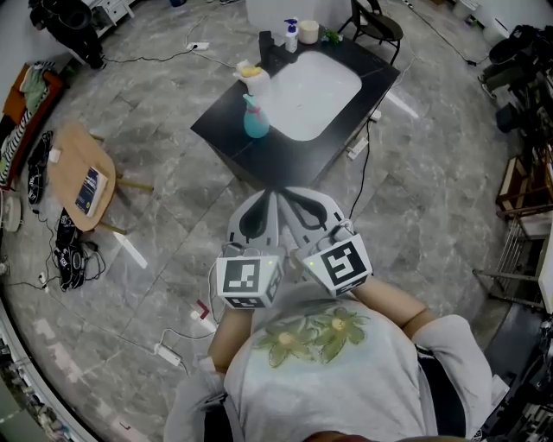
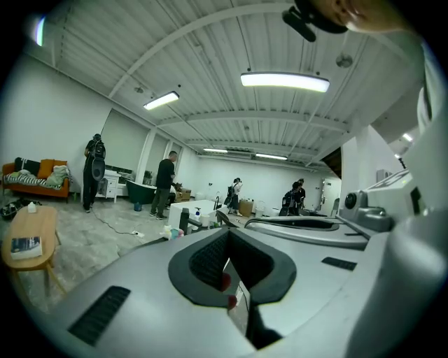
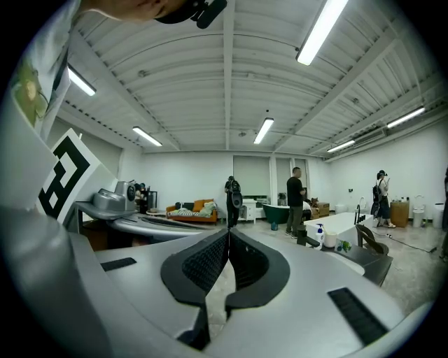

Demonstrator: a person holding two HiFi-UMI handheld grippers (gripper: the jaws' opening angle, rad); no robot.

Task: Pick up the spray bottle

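The teal spray bottle [image 1: 256, 119] stands upright on the near left part of a black table [image 1: 285, 155], beside a white basin [image 1: 313, 93]. In the left gripper view the spray bottle [image 2: 173, 233] shows small and far off, just left of the jaws. My left gripper [image 1: 266, 197] and right gripper [image 1: 294, 195] are held side by side in front of the person's chest, short of the table and pointing towards it. Both are shut with nothing between the fingers: the left gripper [image 2: 227, 231] and the right gripper [image 3: 229, 231] have their jaw tips touching.
On the table's far end stand a blue pump bottle [image 1: 291, 36], a white cup [image 1: 308, 32] and a dark bottle [image 1: 265, 45]. A chair [image 1: 378, 24] stands behind it. A wooden stool with a book [image 1: 79, 175] is left. Cables and a power strip [image 1: 170, 354] lie on the floor.
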